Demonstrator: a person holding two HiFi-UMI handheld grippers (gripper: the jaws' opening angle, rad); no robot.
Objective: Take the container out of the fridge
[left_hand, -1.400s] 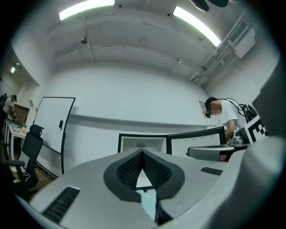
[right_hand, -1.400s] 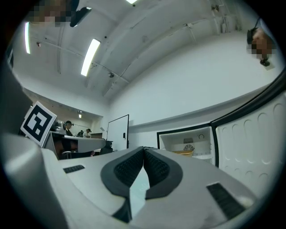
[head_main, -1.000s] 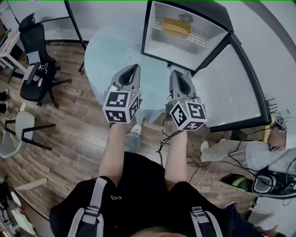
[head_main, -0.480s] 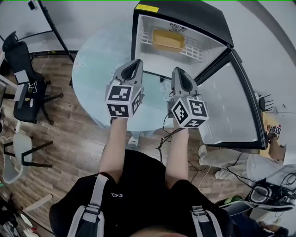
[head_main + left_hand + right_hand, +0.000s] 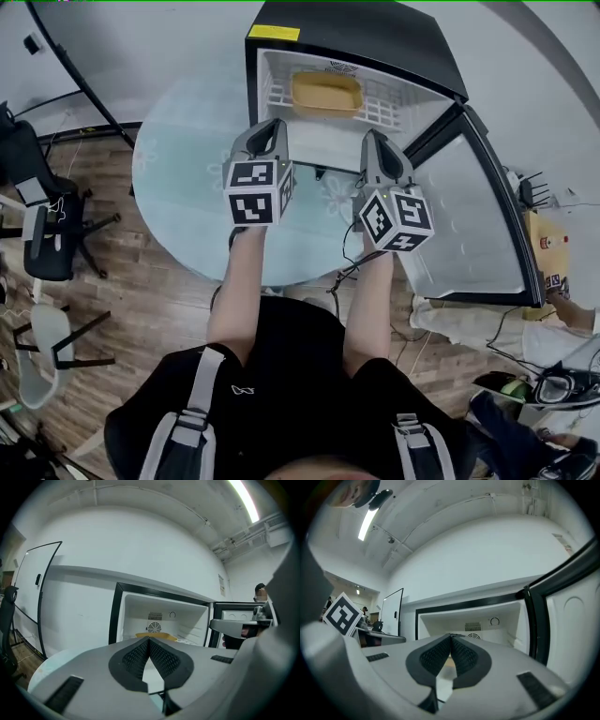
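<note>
Container (image 5: 326, 93) mostly hidden behind the jaws in both gripper views; only a yellow rim shows. Shallow yellow rectangular tray on white wire shelf (image 5: 386, 109) inside black fridge (image 5: 375, 33), 12 o'clock. Left hand-held gripper (image 5: 273, 126) and right hand-held gripper (image 5: 374, 137) closed tip to tip, empty, above round pale worktop (image 5: 183, 169).

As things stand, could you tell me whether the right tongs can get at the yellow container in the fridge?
Probably yes: the fridge door stands wide open and nothing lies between the right tongs and the yellow container. The tongs are shut, so they must open first.
</note>
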